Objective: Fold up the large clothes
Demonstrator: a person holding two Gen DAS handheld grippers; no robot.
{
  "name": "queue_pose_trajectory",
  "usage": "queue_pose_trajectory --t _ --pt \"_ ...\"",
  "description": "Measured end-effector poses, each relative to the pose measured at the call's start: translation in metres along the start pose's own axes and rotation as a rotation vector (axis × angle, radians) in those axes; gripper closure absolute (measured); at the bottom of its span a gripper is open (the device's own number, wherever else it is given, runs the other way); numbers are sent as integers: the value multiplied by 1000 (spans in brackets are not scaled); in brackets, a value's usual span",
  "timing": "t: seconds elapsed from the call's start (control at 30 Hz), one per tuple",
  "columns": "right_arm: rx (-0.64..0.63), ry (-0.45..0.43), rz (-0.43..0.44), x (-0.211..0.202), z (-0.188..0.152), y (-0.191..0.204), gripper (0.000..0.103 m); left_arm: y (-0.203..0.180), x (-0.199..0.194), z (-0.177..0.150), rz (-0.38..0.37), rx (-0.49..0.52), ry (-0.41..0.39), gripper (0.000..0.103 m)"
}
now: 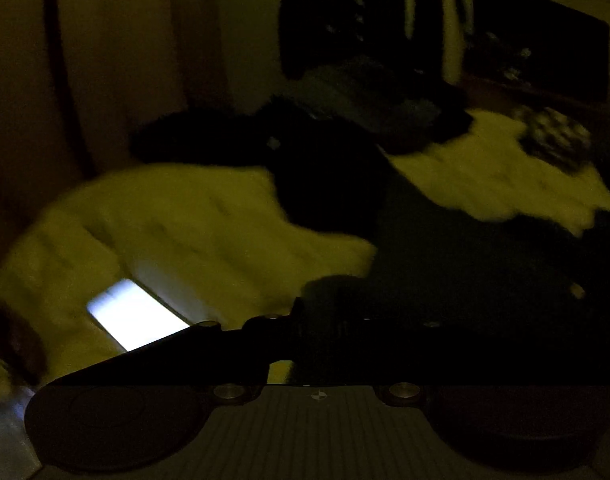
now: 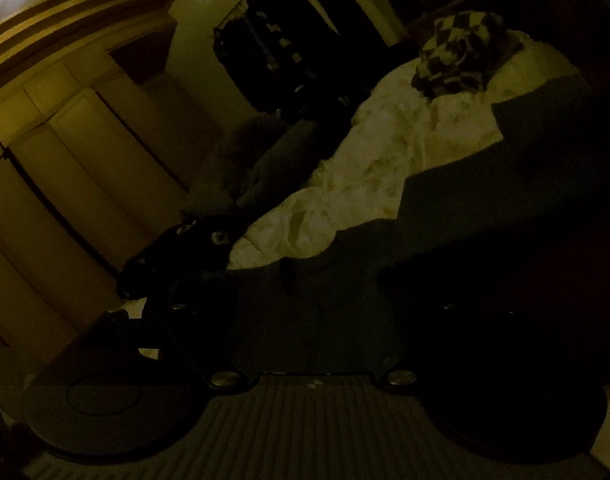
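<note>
- Darkness is the main hazard: the left gripper (image 1: 351, 317) has its jaws pressed together at the near edge of the dark garment (image 1: 445, 248), but I cannot tell whether any cloth sits between the pads, so a lift may come up with nothing
- The garment lies spread across the pale quilt (image 1: 177, 224) of the bed, its near hem right at both grippers; a pinch that also catches the quilt would, I judge, drag the bedding along with the fold
- The right gripper (image 2: 313, 312) stands with its jaws spread wide, the garment's edge lying between them and not gripped; if only the left side rises, the cloth is likely to twist and the fold will come out skewed
- A lit phone (image 1: 137, 314) lies on the quilt just left of the left gripper; a sweep of cloth that way could knock it or bury it
- A black heap (image 1: 329, 176) lies against the garment's far side, and a checkered cloth (image 2: 457, 52) lies further up the bed; folding towards them risks tangling the pieces together
</note>
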State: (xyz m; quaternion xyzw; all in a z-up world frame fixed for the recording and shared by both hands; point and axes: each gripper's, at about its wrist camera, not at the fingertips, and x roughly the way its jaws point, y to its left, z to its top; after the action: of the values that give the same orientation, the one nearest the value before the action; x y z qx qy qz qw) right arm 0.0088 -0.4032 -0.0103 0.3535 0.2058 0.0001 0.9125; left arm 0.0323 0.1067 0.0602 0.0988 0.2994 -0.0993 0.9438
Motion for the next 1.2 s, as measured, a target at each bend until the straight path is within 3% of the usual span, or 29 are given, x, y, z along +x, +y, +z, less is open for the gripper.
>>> queue_pose_trajectory --t 0.17,0.23,0.33,0.43,0.5,0.57,0.7,0.8,0.93,1.2 --pt "15 27 8 8 -2 -3 18 58 15 62 141 -116 -91 46" --pt "16 35 0 11 -4 -3 18 76 30 91 244 -120 -116 46" --pt "13 39 -3 13 -6 -4 18 99 63 123 350 -148 -102 46" --pt "13 38 -1 13 -5 -5 18 123 100 131 395 -264 -40 45" --pt "17 35 -7 14 -5 -8 18 129 120 125 421 -318 5 35" --pt "27 37 -11 16 -6 -11 18 122 133 117 444 -304 6 0" --pt "34 43 -14 20 -7 -15 18 100 142 106 466 -203 -20 0" --pt "35 48 -14 21 -7 -16 18 88 143 101 428 -166 28 0" --pt "50 33 -19 18 -7 -19 18 75 131 89 299 -175 47 0" --pt "155 12 -14 4 -3 -29 16 57 61 16 -120 -250 179 0"
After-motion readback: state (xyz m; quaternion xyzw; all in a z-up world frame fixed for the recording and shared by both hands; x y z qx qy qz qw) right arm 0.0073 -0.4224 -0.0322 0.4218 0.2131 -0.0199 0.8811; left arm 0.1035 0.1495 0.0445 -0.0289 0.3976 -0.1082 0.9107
